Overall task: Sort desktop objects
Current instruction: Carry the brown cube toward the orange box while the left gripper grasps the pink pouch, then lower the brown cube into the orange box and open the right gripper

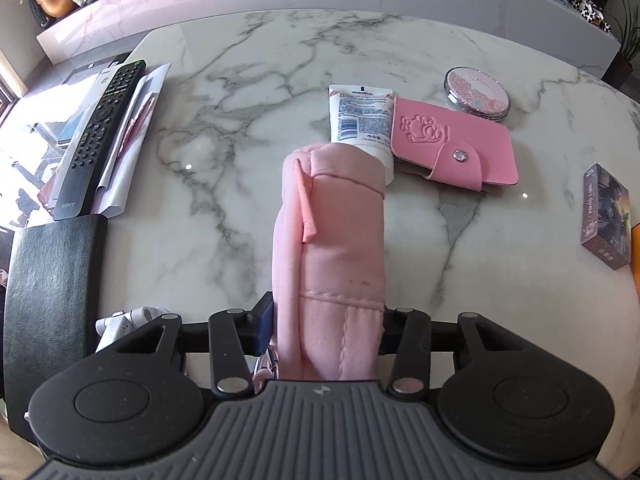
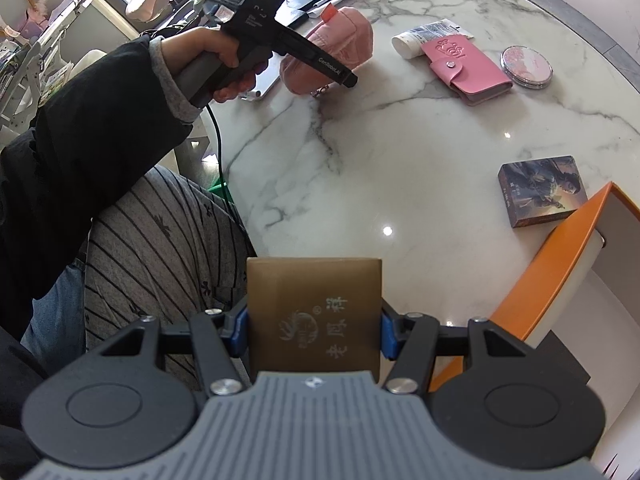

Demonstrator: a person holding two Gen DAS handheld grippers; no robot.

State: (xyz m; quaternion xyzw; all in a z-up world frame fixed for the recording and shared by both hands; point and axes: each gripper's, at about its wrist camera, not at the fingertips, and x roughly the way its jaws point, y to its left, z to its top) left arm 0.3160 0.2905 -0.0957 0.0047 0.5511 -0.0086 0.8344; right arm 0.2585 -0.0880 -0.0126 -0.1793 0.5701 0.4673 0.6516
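Note:
A soft pink pouch (image 1: 332, 220) stands up lengthwise between the fingers of my left gripper (image 1: 324, 320), which is shut on its lower end over the marble table (image 1: 224, 208). In the right wrist view the same pouch (image 2: 348, 32) hangs under the gripper held in a person's hand (image 2: 224, 64). My right gripper (image 2: 314, 328) is shut on a flat brown box (image 2: 312, 296) with pale printed characters, held above the table's near edge. Its blue pads (image 2: 386, 332) press on both sides of the box.
On the table lie a white cream tube (image 1: 360, 116), a pink snap wallet (image 1: 452, 144), a round compact (image 1: 476, 94) and a dark card box (image 1: 606, 216). A remote (image 1: 104, 132) rests on papers at the left. An orange-rimmed box (image 2: 560, 256) stands at the right.

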